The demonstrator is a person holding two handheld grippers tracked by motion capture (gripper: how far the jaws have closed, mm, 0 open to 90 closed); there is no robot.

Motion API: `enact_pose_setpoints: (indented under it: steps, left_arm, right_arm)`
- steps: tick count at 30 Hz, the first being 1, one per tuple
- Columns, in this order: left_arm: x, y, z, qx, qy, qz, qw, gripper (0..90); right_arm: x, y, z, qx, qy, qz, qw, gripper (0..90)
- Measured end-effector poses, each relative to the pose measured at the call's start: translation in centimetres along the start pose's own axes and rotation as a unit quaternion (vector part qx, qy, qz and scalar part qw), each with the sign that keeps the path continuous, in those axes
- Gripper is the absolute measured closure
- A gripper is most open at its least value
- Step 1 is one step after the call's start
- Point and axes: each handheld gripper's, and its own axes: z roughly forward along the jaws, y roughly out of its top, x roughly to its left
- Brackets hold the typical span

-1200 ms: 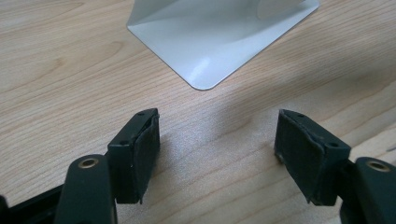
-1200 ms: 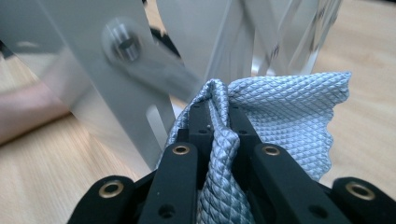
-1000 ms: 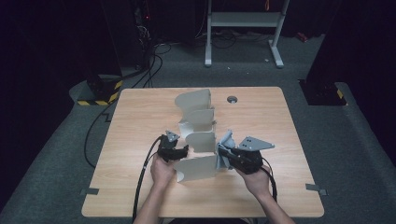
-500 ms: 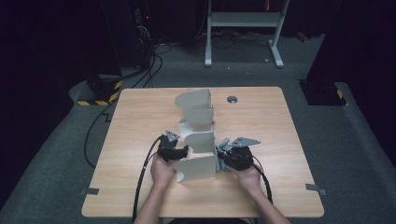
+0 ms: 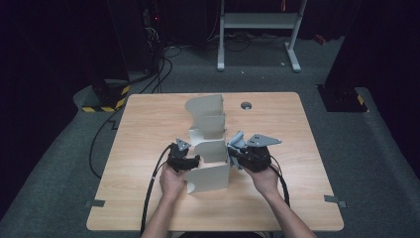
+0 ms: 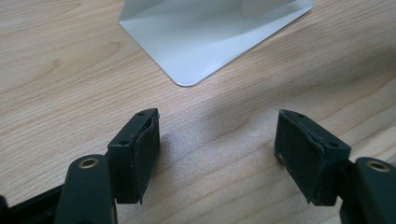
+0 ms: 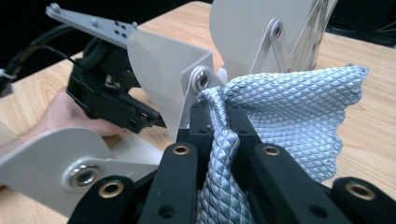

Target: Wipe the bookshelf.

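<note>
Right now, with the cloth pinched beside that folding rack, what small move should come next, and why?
Probably ease the right gripper a little further toward the rack: its jaws are shut on the grey cloth, which hangs just beside a panel, not yet over it.

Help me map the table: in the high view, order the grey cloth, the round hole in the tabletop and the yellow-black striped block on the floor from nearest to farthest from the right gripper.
1. Grey cloth: pinched in the right gripper, beside the white folding rack.
2. Round hole: farther up the tabletop, near its far edge.
3. Yellow-black striped block: on the floor beyond the table's far left corner.
</note>
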Motion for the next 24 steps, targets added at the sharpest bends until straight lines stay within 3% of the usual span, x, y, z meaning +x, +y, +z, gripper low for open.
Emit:
enact_pose_setpoints:
  steps: [8,17,20,24]
  left_arm:
    - [0.0,0.0,0.0,0.000,0.000,0.000,1.0000,31.4]
    - [0.0,0.0,0.0,0.000,0.000,0.000,1.0000,31.4]
    - [0.0,0.0,0.0,0.000,0.000,0.001,1.0000,31.4]
    - [0.0,0.0,0.0,0.000,0.000,0.000,1.0000,31.4]
  right_arm:
    - [0.1,0.8,-0.8,-0.023,-0.002,-0.007,0.9997,84.2]
    - [-0.8,-1.6,2.0,0.017,0.001,0.011,0.9998,84.2]
    - [-0.9,-2.4,3.2,0.030,-0.011,0.007,0.9995,84.3]
    - [-1.1,-2.8,3.9,0.040,-0.014,0.020,0.9989,83.9]
